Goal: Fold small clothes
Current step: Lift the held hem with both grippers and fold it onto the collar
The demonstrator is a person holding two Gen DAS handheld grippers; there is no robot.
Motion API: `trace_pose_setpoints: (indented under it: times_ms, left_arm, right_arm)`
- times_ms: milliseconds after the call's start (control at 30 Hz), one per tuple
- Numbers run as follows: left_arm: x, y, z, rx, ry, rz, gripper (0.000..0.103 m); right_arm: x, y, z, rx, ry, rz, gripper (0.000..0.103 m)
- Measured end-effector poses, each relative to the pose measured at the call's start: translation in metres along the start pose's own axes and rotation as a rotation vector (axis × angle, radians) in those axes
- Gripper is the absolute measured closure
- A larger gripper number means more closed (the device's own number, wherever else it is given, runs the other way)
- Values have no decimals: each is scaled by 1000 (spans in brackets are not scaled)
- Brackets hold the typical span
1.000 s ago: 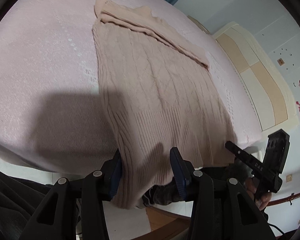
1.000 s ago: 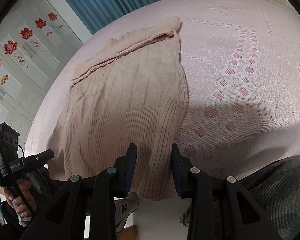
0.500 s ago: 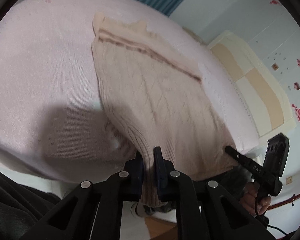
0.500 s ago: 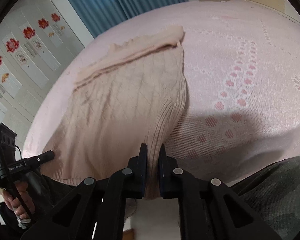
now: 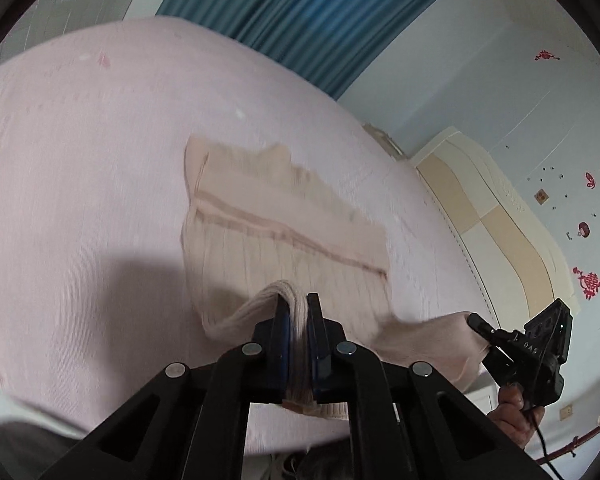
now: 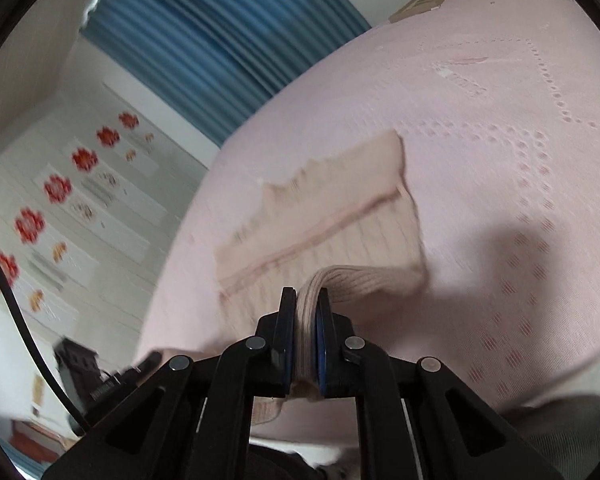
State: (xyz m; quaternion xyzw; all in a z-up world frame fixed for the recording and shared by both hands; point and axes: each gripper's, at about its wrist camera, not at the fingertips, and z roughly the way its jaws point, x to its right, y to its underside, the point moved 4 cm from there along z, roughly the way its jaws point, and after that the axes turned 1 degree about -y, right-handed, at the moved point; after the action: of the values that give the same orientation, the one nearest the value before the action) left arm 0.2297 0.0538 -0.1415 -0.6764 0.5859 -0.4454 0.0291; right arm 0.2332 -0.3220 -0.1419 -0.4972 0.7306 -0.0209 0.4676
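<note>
A beige knit sweater (image 5: 284, 236) lies on the pink bed, sleeves folded across its top; it also shows in the right wrist view (image 6: 340, 216). My left gripper (image 5: 298, 320) is shut on the ribbed hem at the left corner, lifted above the bed. My right gripper (image 6: 306, 320) is shut on the hem's right corner, also lifted. The right gripper also shows in the left wrist view (image 5: 476, 322), with hem in it. The near part of the sweater is raised and curls over the rest.
The pink knitted bedspread (image 5: 80, 184) covers the bed. Blue curtains (image 5: 300, 20) hang behind. A cream headboard (image 5: 500, 216) is at the right. A white wardrobe with red flower stickers (image 6: 56, 216) stands at the left. My leg (image 6: 572, 432) is by the bed edge.
Both grippers closed on the hem corners, then lifted and carried the hem forward over the sweater toward its top. The views are blurred by motion.
</note>
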Motion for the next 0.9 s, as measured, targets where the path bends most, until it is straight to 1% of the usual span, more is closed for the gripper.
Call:
trace_pose_setpoints:
  times_ms: [133, 267, 333, 367, 467, 500, 567, 667, 733, 767, 800, 833, 867, 900]
  left_arm:
    - [1, -38, 15, 37, -33, 3, 95]
    - [-7, -71, 45, 51, -78, -8, 95]
    - [-11, -83, 62, 53, -97, -26, 95]
    - [-16, -93, 75, 54, -100, -50, 95]
    - [-28, -117, 108, 46, -85, -108, 95]
    - [-31, -120, 112, 44, -87, -117, 95]
    - [-36, -135, 135, 35, -101, -131, 95]
    - [-40, -150, 161, 13, -114, -144, 95]
    - [-43, -151, 171, -6, -112, -164, 95]
    - [-47, -151, 178, -27, -103, -185, 90]
    - [-50, -150, 182, -44, -103, -198, 87]
    - [-52, -149, 184, -56, -104, -204, 79]
    - [-56, -148, 184, -62, -108, -211, 72]
    - [-57, -148, 184, -57, -108, -210, 69]
  right_arm:
    - [-8, -32, 25, 17, -37, 46, 94]
    - [-11, -62, 55, 32, -25, 51, 94]
    - [-7, -78, 73, 32, -31, 79, 94]
    - [-4, -86, 83, 29, -34, 96, 94]
    - [4, -107, 114, -6, -43, 134, 94]
    - [7, -112, 123, -15, -37, 139, 94]
    - [10, -123, 143, -31, -12, 136, 94]
    - [17, -139, 175, -56, 23, 133, 94]
    - [23, -148, 191, -71, 50, 135, 94]
    - [27, -151, 200, -82, 63, 138, 93]
    - [30, -152, 203, -84, 69, 137, 88]
    - [34, -151, 206, -83, 85, 132, 81]
    - [37, -150, 207, -70, 84, 130, 75]
    - [38, -149, 206, -60, 76, 122, 61]
